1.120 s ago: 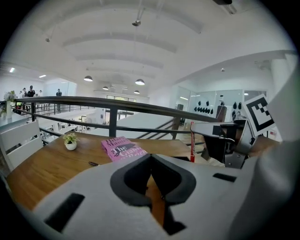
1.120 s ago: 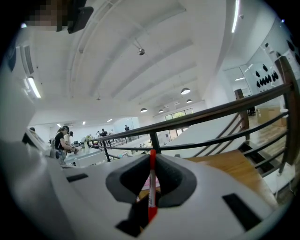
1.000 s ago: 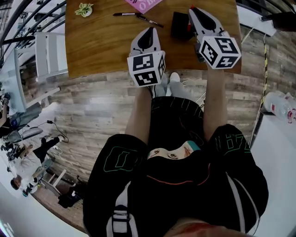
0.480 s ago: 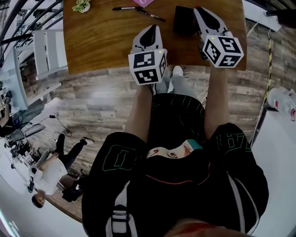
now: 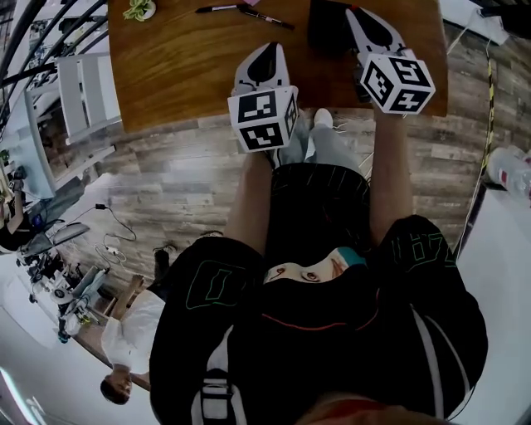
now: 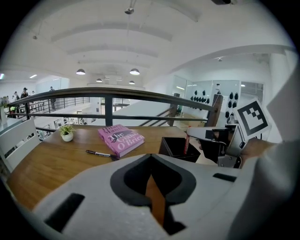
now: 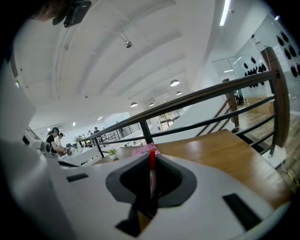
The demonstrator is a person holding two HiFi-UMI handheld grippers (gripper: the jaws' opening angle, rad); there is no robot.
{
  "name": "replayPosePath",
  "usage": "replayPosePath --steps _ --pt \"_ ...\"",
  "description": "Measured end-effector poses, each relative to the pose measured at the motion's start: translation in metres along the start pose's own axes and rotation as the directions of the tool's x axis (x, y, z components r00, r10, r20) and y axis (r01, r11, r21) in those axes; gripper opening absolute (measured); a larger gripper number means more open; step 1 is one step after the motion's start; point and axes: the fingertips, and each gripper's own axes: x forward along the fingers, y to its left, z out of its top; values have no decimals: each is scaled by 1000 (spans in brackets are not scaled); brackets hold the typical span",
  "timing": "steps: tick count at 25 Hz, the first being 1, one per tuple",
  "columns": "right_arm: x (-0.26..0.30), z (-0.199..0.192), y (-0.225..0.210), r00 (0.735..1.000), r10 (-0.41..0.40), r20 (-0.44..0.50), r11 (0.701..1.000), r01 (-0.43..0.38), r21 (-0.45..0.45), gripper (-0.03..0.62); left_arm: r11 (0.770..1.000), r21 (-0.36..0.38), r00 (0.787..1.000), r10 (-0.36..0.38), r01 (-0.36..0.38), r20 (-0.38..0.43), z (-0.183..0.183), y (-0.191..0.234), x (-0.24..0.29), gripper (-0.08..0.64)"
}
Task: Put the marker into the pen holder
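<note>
The black pen holder [image 6: 174, 147] stands on the wooden table [image 5: 182, 66], right of centre; in the head view the pen holder [image 5: 325, 25] is at the top edge. My right gripper [image 5: 353, 12] hovers over it, shut on a red marker [image 7: 152, 169]. In the left gripper view the red marker [image 6: 186, 143] hangs upright from the right gripper [image 6: 202, 135], its lower end inside the holder's mouth. My left gripper [image 5: 267, 51] hovers over the table's near edge, left of the holder; its jaws [image 6: 151, 174] are shut with nothing between them.
A pink book [image 6: 121, 139] lies at the back of the table. A black marker [image 6: 100, 153] lies left of it, and the head view shows two black markers [image 5: 241, 11]. A small potted plant [image 6: 67, 133] stands far left. A railing runs behind the table.
The table and both grippers sit higher in the head view than a second ago. The right gripper keeps the red marker at the holder. A person on the floor below has walked on.
</note>
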Motion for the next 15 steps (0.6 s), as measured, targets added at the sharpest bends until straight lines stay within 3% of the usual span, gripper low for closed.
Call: replayPosePath --steps 15 --pt "-12 4 0 999 -23 29 1000 23 -11 61 999 -24 1000 25 -25 16 -9 -5 -17 6"
